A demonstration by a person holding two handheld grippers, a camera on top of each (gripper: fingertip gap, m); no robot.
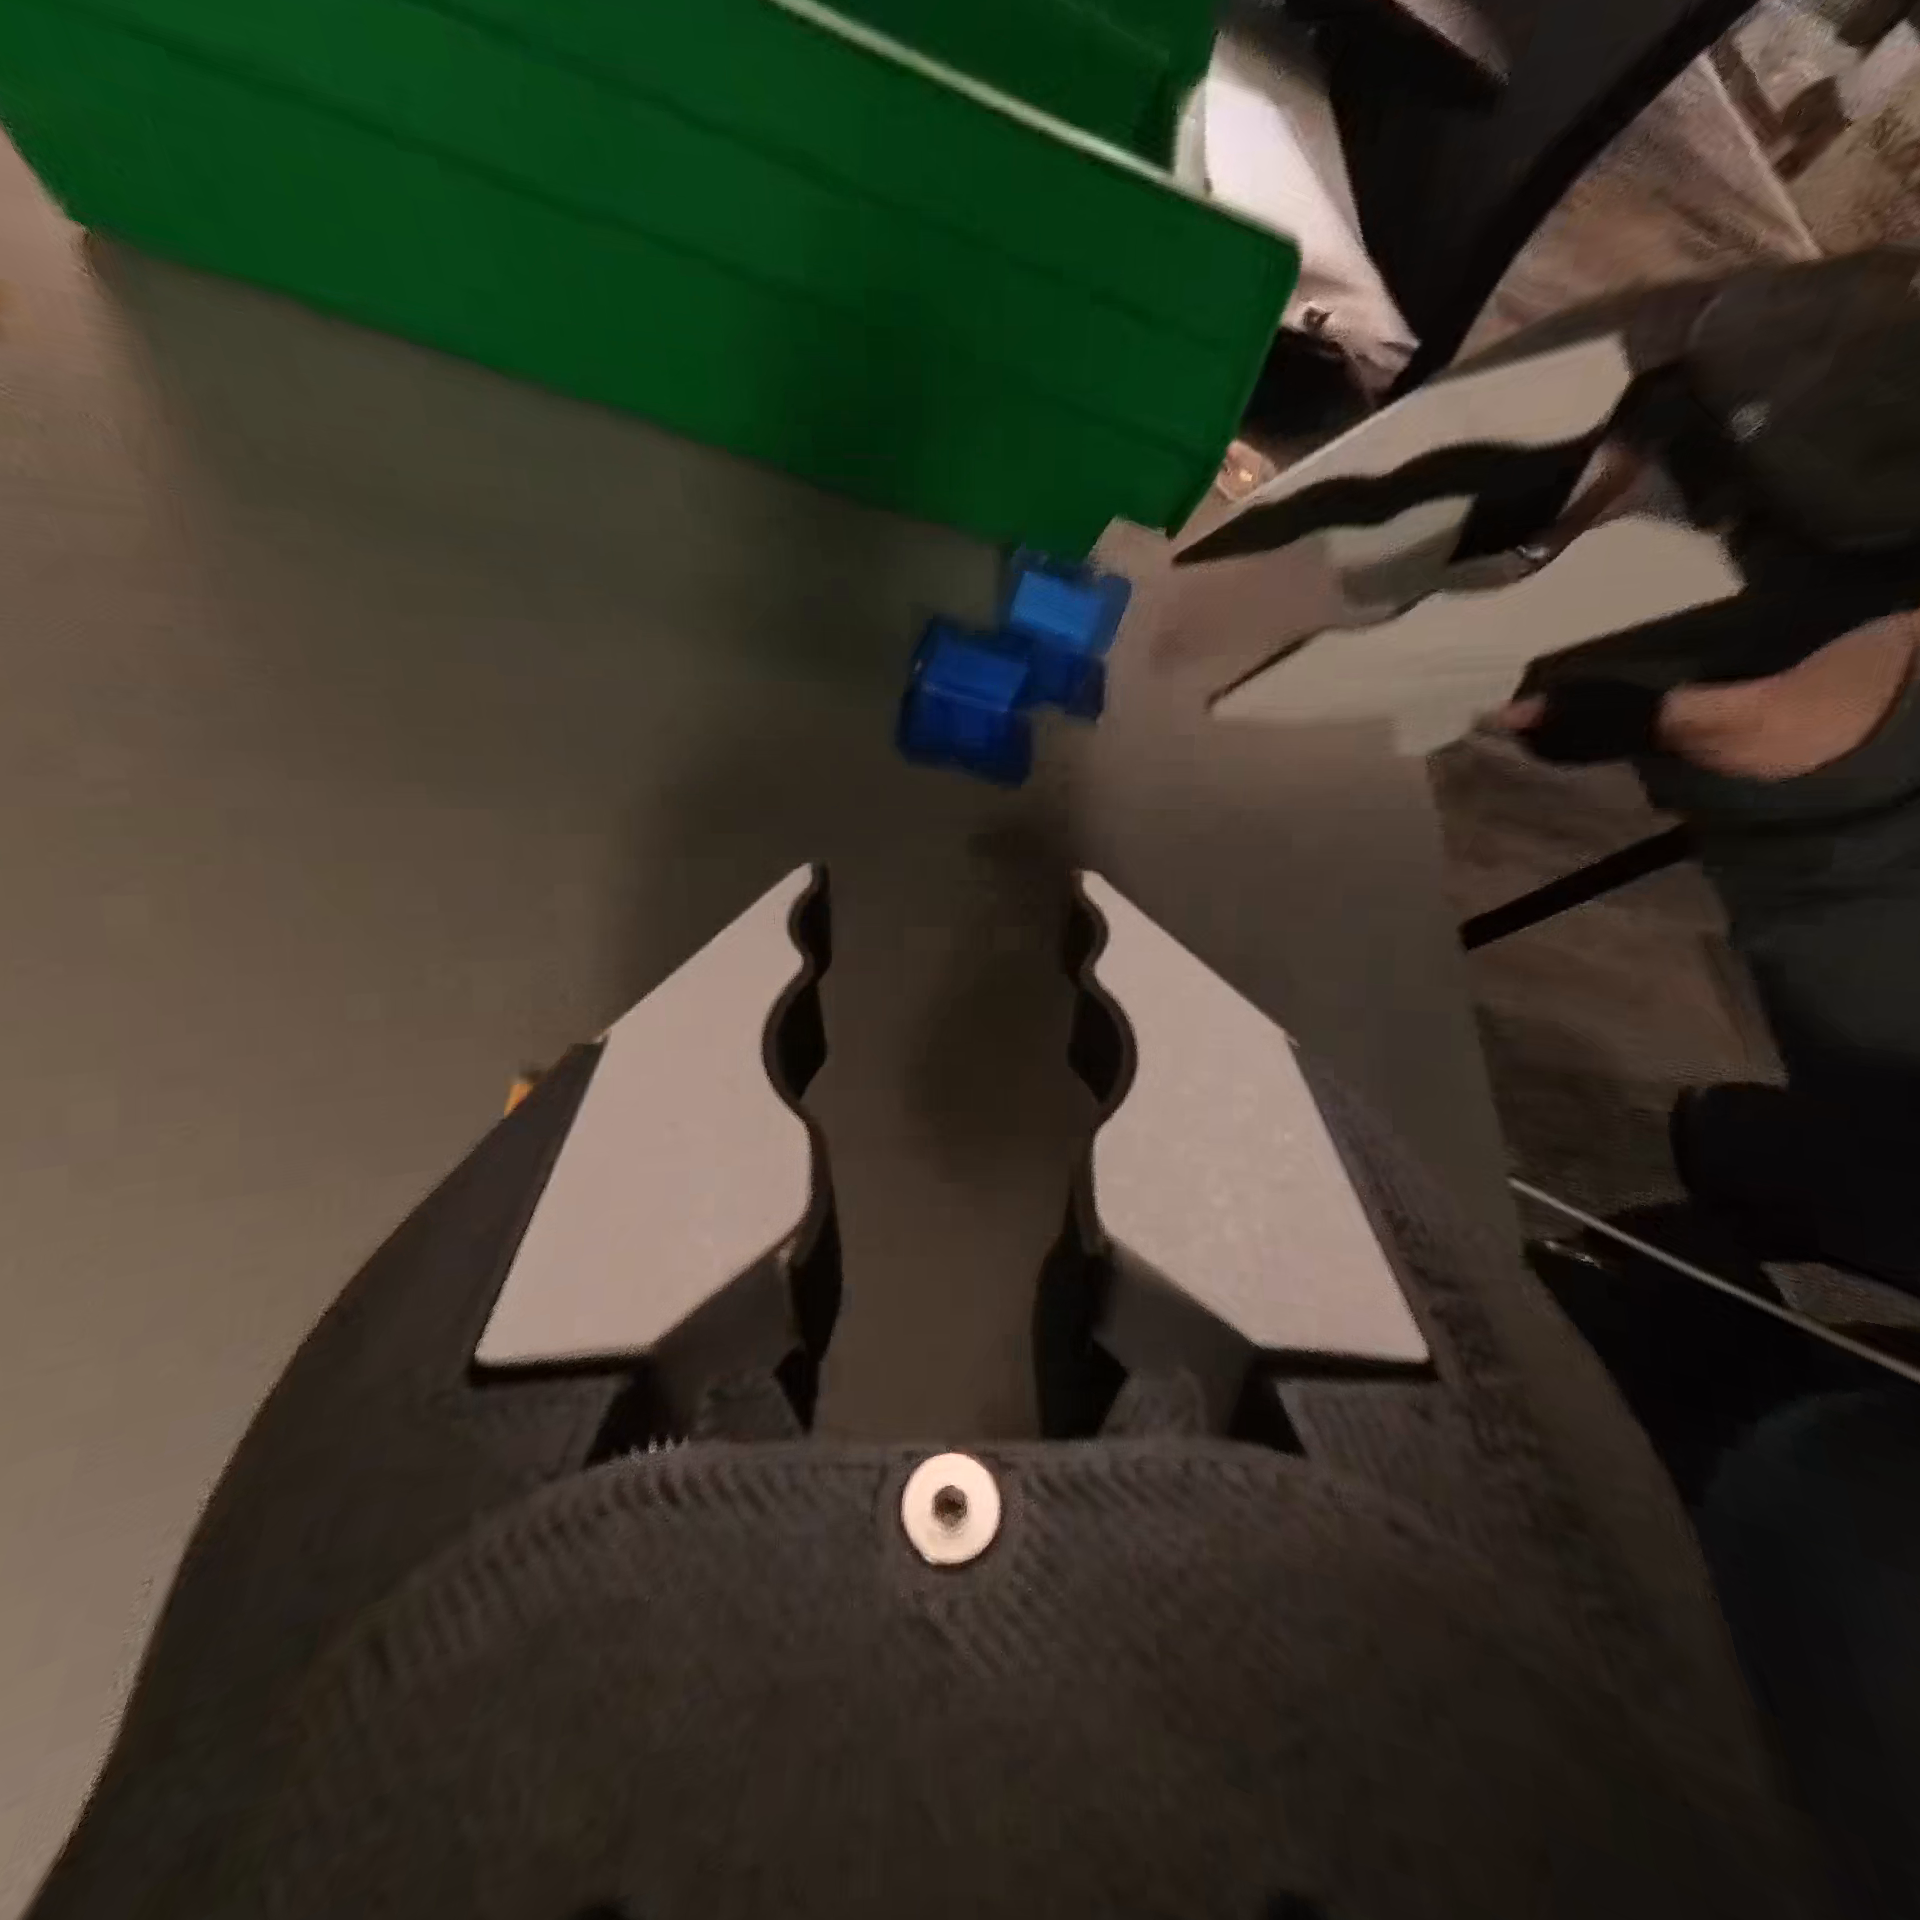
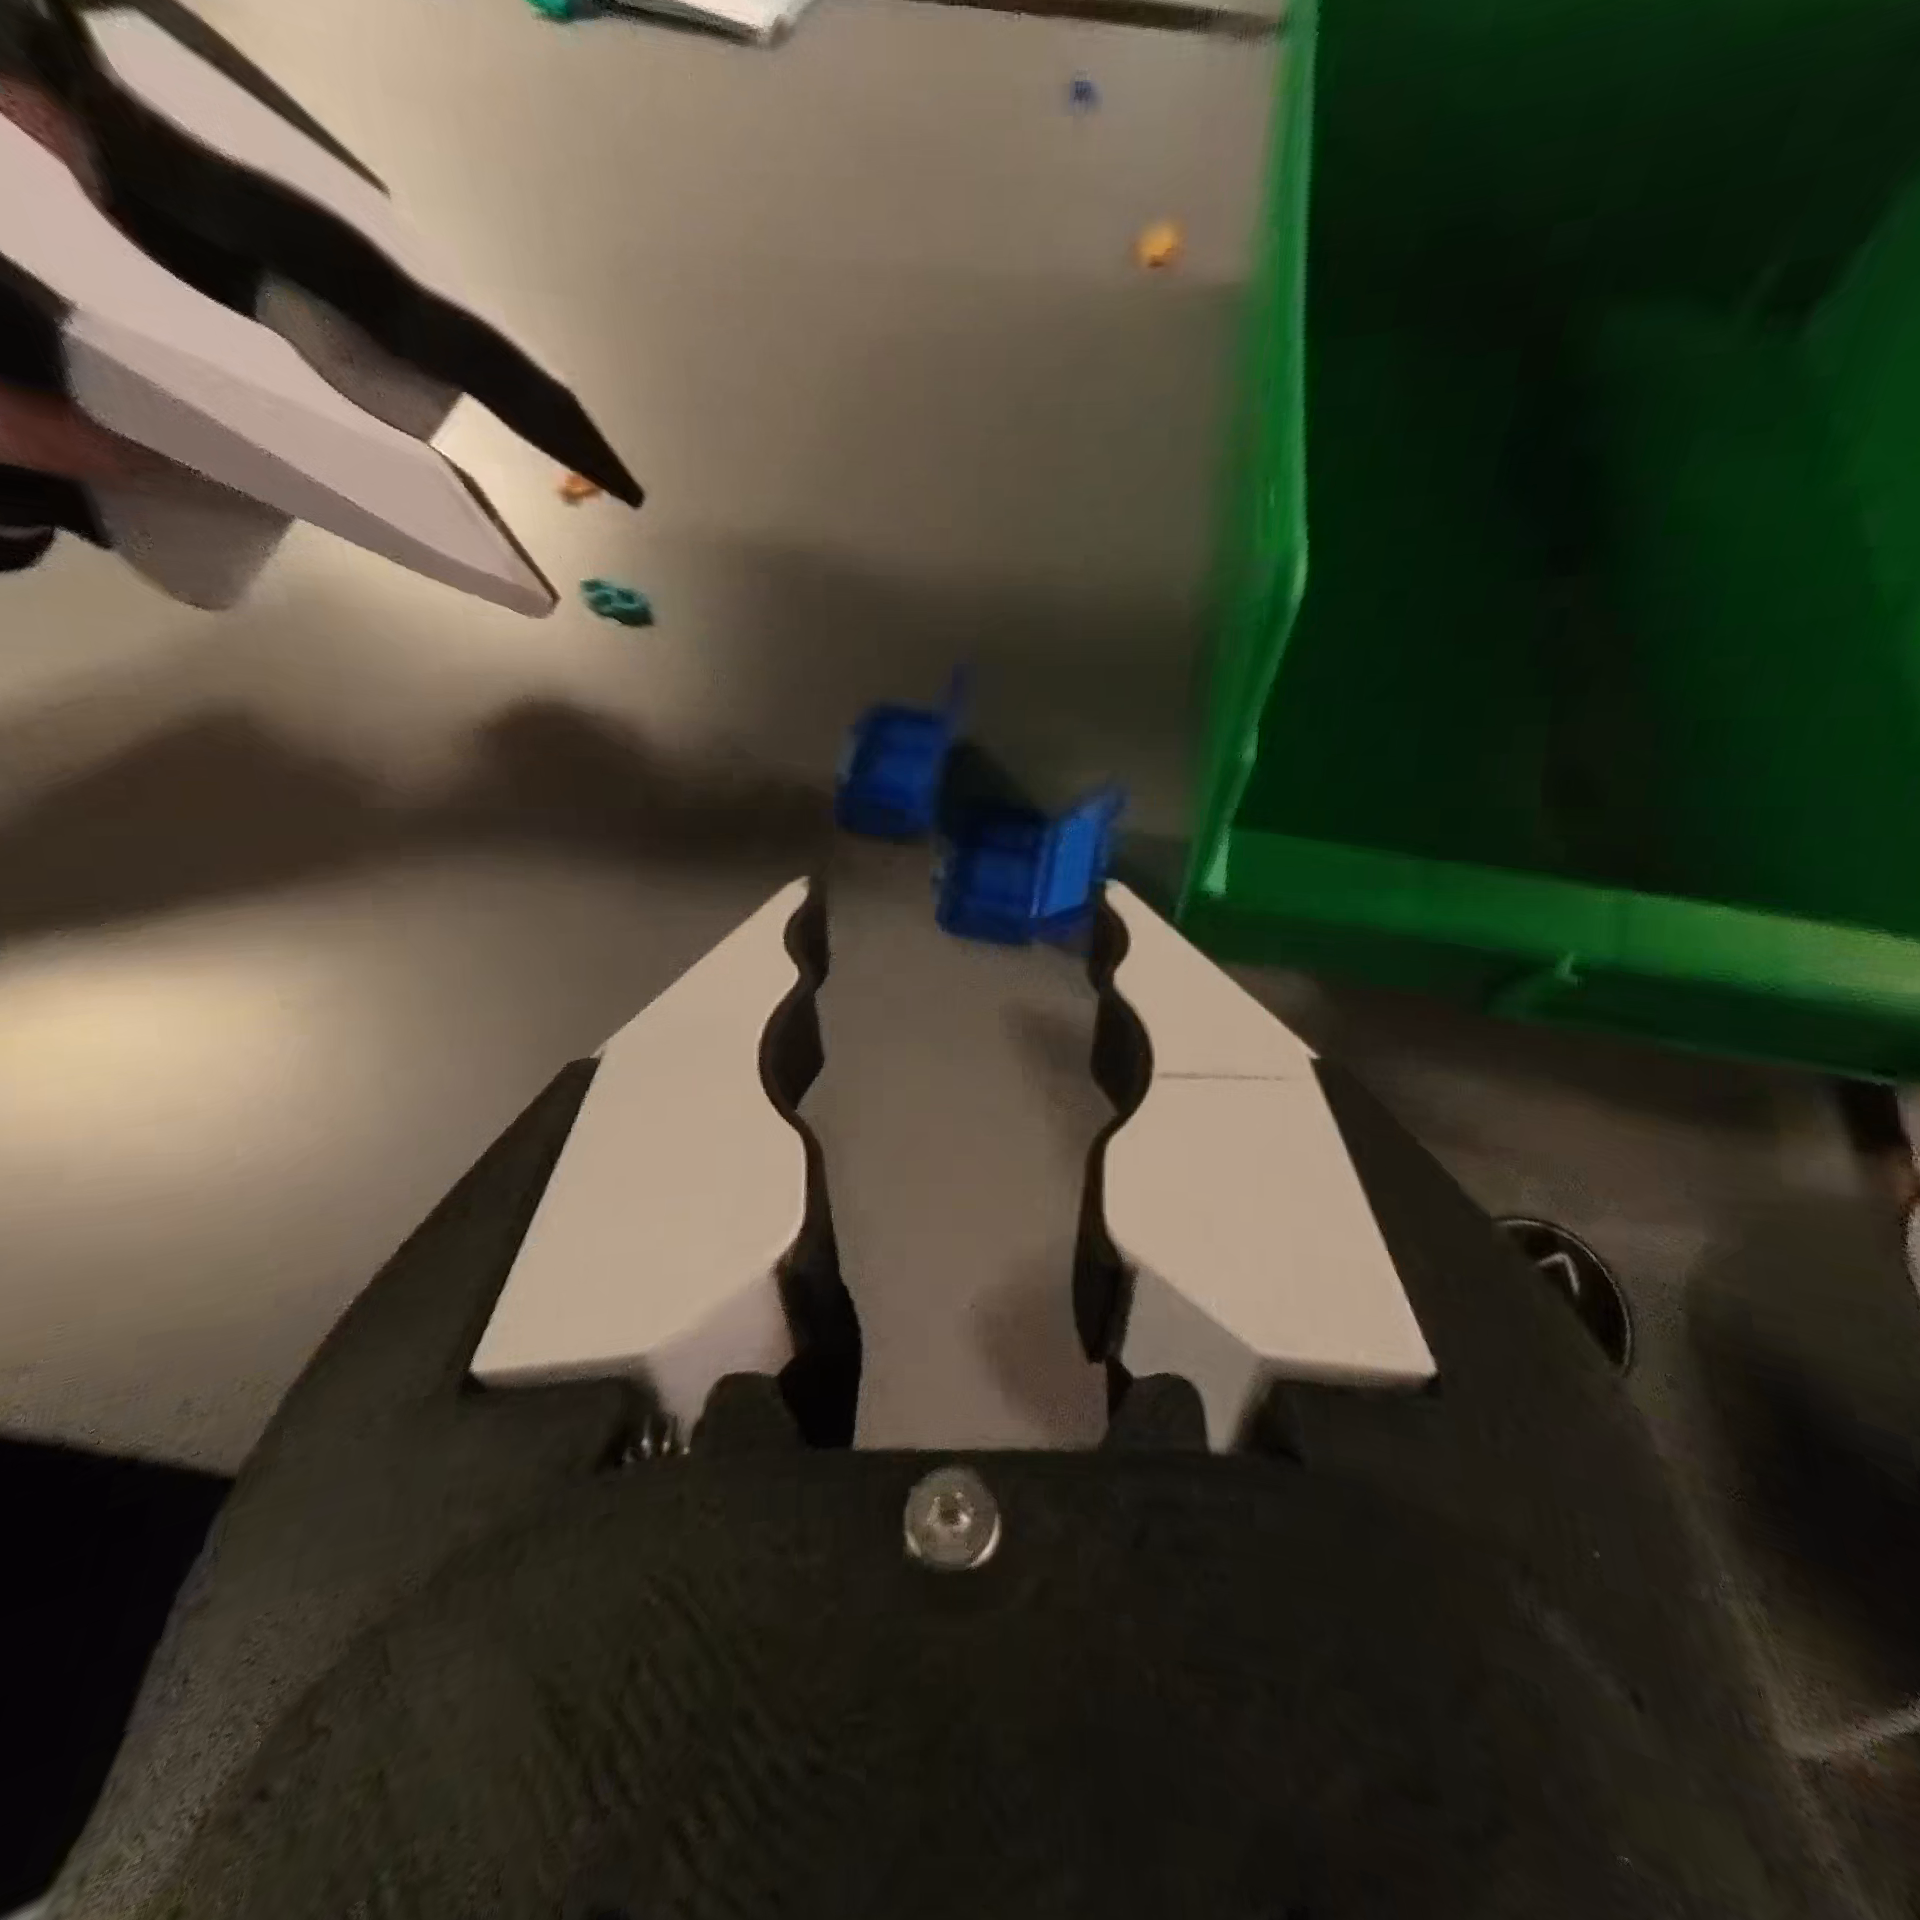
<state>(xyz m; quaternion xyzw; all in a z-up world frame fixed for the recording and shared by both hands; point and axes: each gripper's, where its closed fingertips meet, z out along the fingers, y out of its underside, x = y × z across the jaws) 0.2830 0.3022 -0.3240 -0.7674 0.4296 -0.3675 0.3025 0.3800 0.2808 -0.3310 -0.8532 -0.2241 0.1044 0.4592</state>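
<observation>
Two small blue pieces (image 2: 977, 821) sit on the grey table (image 2: 312, 1039), just beside the green bin (image 2: 1558, 520); right gripper (image 2: 956, 914) spread, empty, nearest piece at its fingertip; left gripper (image 1: 951, 894) likewise parted, farther back; square up, I'd say, before closing.

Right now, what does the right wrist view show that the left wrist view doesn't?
Right wrist only: a small teal plastic piece, two small orange bits farther off, a tiny blue speck.
Left wrist only: a person's gloved hand behind the right gripper, carpeted floor.
Both: two small blue plastic pieces, green plastic bin, grey tabletop, open left gripper.
</observation>
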